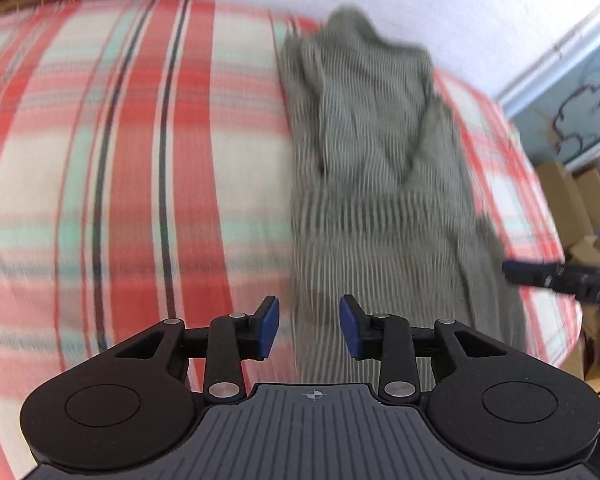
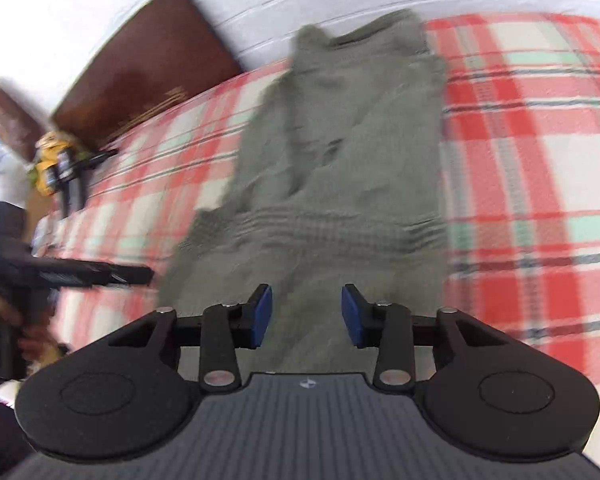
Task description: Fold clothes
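From my left hand-held gripper (image 1: 309,330), pads spread over the grey garment (image 1: 376,184) lying rumpled on the plaid bed (image 1: 100,160), and from my right hand-held gripper (image 2: 307,316), also spread and empty above it, I reckon a pinch here could bunch several layers together.

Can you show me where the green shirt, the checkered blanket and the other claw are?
green shirt (image 1: 372,152): left wrist view, its rumpled middle.
checkered blanket (image 1: 120,140): left wrist view, a bare red stripe.
right claw (image 1: 512,270): left wrist view, its tip.
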{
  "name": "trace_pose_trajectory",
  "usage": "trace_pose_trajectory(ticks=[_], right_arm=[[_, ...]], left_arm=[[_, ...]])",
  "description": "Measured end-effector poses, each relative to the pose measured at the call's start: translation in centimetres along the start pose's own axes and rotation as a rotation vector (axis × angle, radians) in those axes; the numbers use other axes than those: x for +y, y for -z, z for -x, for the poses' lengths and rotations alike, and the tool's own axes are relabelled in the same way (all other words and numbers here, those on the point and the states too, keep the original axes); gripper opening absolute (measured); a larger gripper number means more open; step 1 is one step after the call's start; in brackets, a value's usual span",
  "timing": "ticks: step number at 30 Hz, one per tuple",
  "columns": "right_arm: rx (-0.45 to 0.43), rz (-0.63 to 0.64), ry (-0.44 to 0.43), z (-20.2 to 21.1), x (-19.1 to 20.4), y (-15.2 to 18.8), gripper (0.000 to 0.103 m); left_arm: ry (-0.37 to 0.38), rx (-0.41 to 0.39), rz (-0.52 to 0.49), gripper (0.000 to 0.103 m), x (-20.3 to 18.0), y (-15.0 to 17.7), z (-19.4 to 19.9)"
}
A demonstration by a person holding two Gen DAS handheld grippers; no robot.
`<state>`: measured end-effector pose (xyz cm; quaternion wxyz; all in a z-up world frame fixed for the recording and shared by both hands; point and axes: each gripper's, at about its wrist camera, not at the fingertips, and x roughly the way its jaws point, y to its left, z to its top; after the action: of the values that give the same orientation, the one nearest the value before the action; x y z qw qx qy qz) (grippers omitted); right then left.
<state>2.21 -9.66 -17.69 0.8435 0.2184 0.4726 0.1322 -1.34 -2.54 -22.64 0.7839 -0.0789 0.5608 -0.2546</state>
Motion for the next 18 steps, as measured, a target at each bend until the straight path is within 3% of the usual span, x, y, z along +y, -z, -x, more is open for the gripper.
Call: trace_pose_trajectory(ticks=[6,8,11,14,18], right_arm=[[0.054,0.192,-0.145,-4.1,5.0,-3.4,0.037],[0.066,0.256,-0.161,-6.2,6.5,-5.1,0.048],[0.127,0.361,-0.179,-9.6,8.2,-7.6,0.049],[0.188,0.469,-0.175,-12.5,9.4,-9.1,0.059],[0.287,0.499,-0.207,-15.3,9.8,-10.2,0.060]], left_arm=[[0.031,-0.006,0.077,0.049,-0.1,2.7,-0.3],[0.036,-0.008,0.079,0.049,-0.1,3.1,-0.3],[0.049,-0.013,0.098,0.049,0.4,3.7,-0.2],[0.061,-0.015,0.106,0.049,0.6,4.0,-0.3],[0.088,-0.017,0.116,0.049,0.7,4.1,-0.8]])
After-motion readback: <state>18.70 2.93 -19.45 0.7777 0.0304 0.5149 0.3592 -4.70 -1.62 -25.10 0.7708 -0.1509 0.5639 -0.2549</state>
